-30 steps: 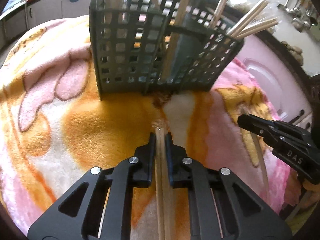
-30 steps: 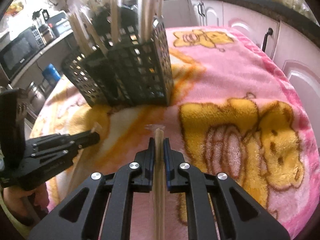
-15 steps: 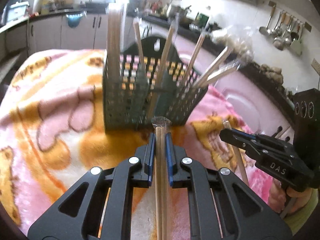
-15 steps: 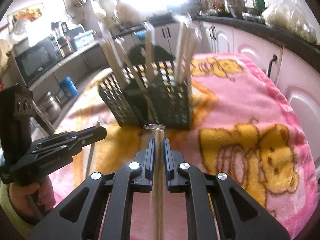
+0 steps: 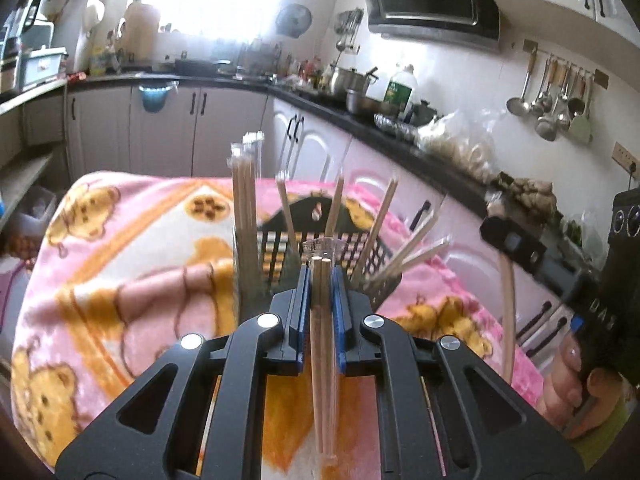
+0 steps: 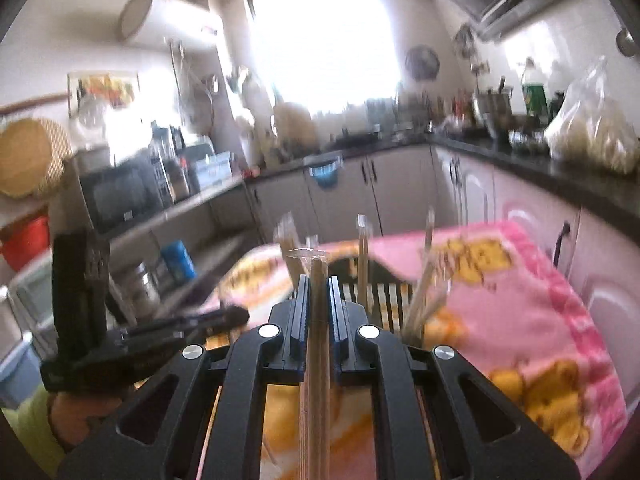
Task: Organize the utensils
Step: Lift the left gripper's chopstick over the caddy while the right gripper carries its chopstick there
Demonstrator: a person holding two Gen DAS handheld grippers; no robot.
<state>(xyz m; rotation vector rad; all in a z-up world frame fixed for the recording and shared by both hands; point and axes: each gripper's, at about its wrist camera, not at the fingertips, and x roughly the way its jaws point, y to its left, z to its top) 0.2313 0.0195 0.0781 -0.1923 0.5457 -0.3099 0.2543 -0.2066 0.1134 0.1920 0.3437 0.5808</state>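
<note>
Both grippers rose above dark slotted plastic utensil basket [image 5: 320,240]; left gripper [image 5: 321,280] and right gripper [image 6: 318,292] jaws pinched wrapped wooden chopstick pairs [image 5: 324,340], ready for dropping in.

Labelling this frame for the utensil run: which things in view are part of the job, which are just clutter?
Part of the job:
- left gripper, shut on wrapped chopsticks
- right gripper, shut on another wrapped pair
- black basket, chopsticks already standing in it

Just lying about:
- pink blanket
- hanging ladles
- microwave
- pots
</note>
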